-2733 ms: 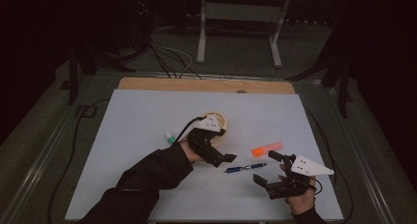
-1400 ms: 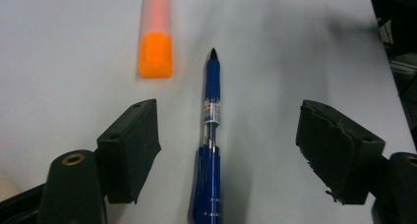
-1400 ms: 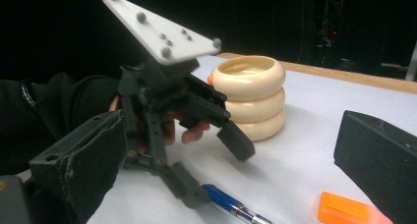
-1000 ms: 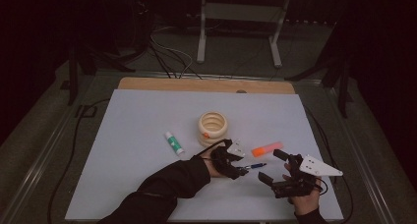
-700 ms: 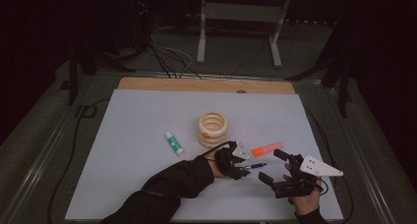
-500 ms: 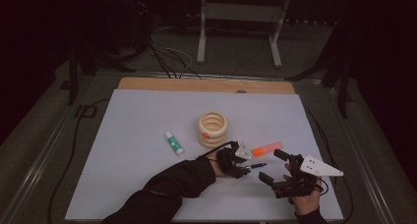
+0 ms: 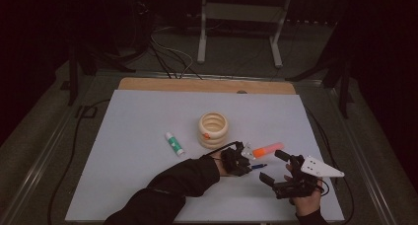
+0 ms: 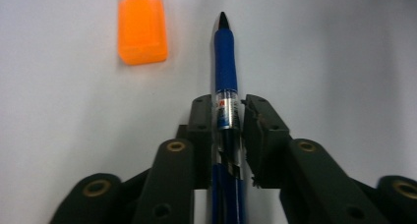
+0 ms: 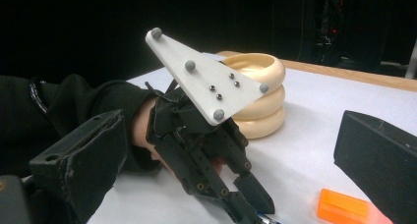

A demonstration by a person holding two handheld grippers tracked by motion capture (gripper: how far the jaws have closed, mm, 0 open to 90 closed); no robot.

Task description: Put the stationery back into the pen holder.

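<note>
The left claw (image 8: 227, 117) has just been closing and is now clenched on the pen (image 8: 225, 71), its pads pressing the clear barrel on both sides, with the blue grip and tip sticking out ahead. The pen still appears to lie flat on the bench (image 7: 138, 116), just beside the orange marker (image 7: 267, 149) and apart from it, so the grasp looks done while the lift and whatever placing follows are still left. The right claw (image 7: 276, 168) hovers near the bench's right front corner, released, its jaws standing wide with nothing between them. Counted on the bench: 1 pen, 1 orange marker, 1 small white tube with green print (image 7: 174, 143) lying to the left, and 1 stack of 3 cream rings (image 7: 213, 130) standing upright behind the left claw. There are 2 claws, 1 in each hand, and each carries 1 pale three-cornered plate.
</note>
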